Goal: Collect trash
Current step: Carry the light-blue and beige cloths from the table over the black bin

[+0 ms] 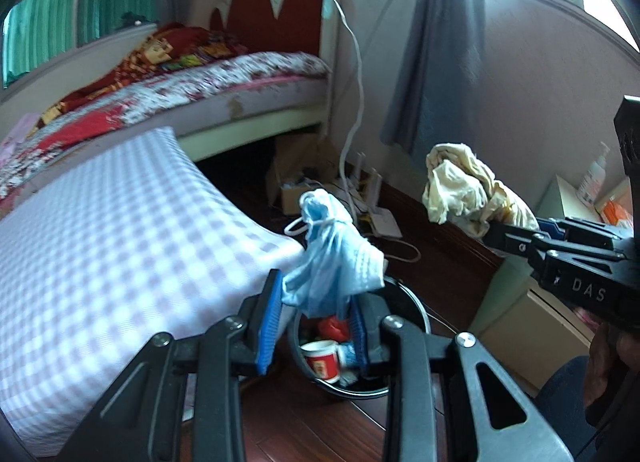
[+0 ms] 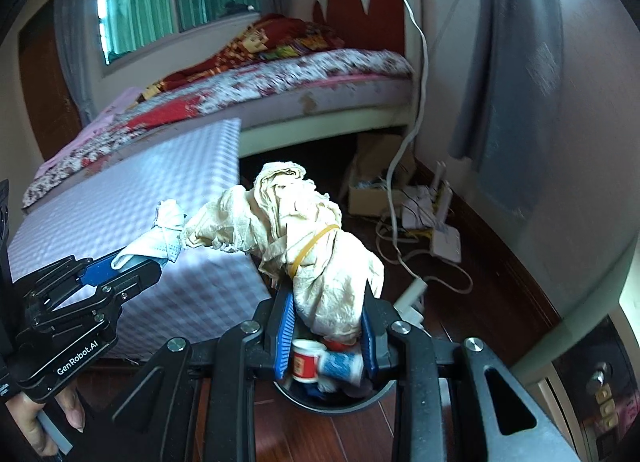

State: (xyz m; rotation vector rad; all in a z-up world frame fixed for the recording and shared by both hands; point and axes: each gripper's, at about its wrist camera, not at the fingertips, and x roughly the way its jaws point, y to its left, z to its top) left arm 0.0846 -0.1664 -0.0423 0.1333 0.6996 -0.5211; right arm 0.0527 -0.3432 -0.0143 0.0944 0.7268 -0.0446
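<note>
A: What is each hand carrying?

B: The left gripper [image 1: 316, 326] has its blue pads clamped on a crumpled blue face mask [image 1: 334, 258] – the ear loop sticks out to the left. The right gripper [image 2: 328, 338] is closed tight on a wad of cream-coloured paper [image 2: 316, 246] with a yellow rubber band round it.

A: And where is the bin?

B: Right under both of them. The black trash bin [image 1: 416, 302] stands on the dark wooden floor [image 1: 312, 434], just beside the corner of the checked lilac box [image 1: 120, 254] (it could be a covered stool – I cannot tell). The mask hangs above the bin's opening, and in the right wrist view the paper wad sits over the same opening.

A: Anything in it already?

B: A red-and-white paper cup [image 2: 306, 362] lying on its side, a blue-and-white wrapper [image 2: 340, 366] touching it, and something red deeper down.

A: What is around them?

B: A bed [image 2: 320, 74] with a flowered sheet and a red scalloped headboard behind, a grey curtain [image 2: 508, 74] on the right, and a white cable [image 2: 416, 62] dropping to a tangle of white routers [image 2: 436, 222] by the wall. Fingers of the person's left hand [image 2: 60, 414] show at the bottom left.
</note>
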